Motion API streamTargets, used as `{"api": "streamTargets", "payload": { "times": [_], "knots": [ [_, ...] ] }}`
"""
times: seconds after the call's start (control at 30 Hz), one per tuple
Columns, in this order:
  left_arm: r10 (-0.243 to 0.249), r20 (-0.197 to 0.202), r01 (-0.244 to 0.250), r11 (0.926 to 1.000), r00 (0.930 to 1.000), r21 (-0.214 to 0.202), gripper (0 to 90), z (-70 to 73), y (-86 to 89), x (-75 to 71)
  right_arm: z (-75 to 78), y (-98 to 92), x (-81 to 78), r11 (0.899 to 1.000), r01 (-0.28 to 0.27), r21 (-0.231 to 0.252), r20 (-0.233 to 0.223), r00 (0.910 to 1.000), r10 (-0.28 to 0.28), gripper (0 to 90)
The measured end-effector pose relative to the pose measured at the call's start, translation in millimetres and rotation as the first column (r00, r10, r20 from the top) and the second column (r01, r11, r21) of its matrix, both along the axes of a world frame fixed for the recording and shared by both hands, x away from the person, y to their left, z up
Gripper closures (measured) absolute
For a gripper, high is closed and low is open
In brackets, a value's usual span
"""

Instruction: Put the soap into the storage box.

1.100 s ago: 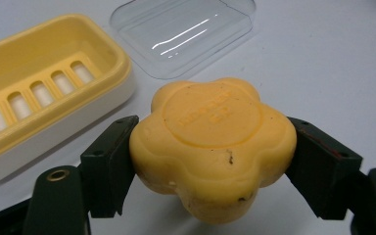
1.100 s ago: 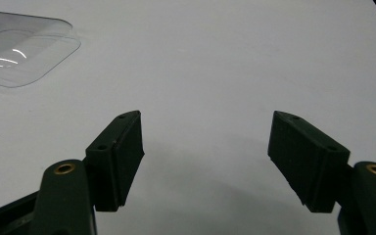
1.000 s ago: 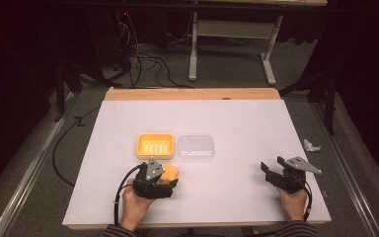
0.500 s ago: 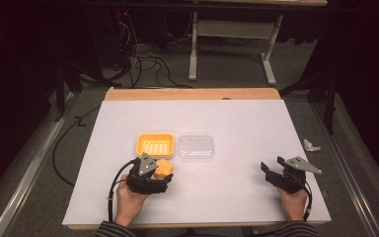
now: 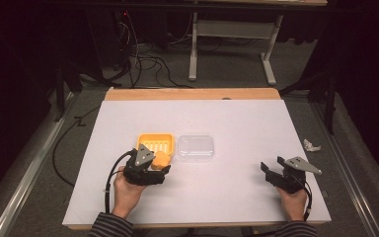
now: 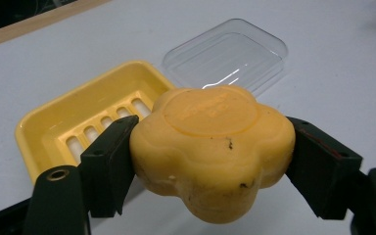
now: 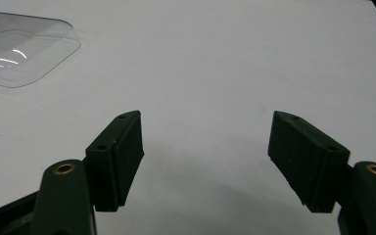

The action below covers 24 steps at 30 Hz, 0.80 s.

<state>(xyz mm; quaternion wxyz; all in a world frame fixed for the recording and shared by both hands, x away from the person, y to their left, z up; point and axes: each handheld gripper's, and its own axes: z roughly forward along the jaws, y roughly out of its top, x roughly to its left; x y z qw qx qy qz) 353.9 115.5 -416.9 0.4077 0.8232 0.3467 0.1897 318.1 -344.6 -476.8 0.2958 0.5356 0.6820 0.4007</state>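
Black fingers [image 6: 108, 164] of the left gripper [image 6: 210, 161] are clamped on either side of a flower-shaped yellow soap [image 6: 213, 147], held just in front of the yellow soap dish [image 6: 54, 122]. Over the last second this gripper has carried the soap forward, from short of the dish to its near edge, so placing it inside looks like the step in hand; whether the soap already overlaps the rim is hard to tell. A clear lid [image 6: 230, 54] lies beside the dish on the white bench [image 5: 237, 118]. The right gripper [image 7: 205, 156], fingers wide apart and empty, has stayed at the bench's right side.

overhead facing forward, gripper views close, sharing lid [image 6: 226, 54]
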Motion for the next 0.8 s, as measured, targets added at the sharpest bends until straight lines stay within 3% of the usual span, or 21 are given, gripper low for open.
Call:
{"api": "streamTargets", "payload": {
  "times": [0.1, 0.43, 0.8],
  "knots": [
    [0.006, 0.015, -0.006, 1.0000, 0.9999, -0.003, 25.8, 2.5, 2.7, 6.2, 0.0, 0.1, -0.1, 1.000, 0.000, 0.001, 0.000, 1.0000, 0.000, 29.4],
    [0.026, 0.003, -0.026, 0.9988, 0.9996, -0.041, 25.9, 12.1, 4.9, 21.9, 0.1, 0.1, -0.7, 1.000, 0.009, 0.009, 0.001, 1.0000, -0.009, 29.4],
    [0.057, -0.009, -0.058, 0.9969, 0.9983, -0.053, 25.9, 11.1, 8.4, 37.1, 0.0, 0.4, -0.3, 1.000, 0.004, 0.000, 0.001, 1.0000, -0.004, 29.5]
  ]
}}
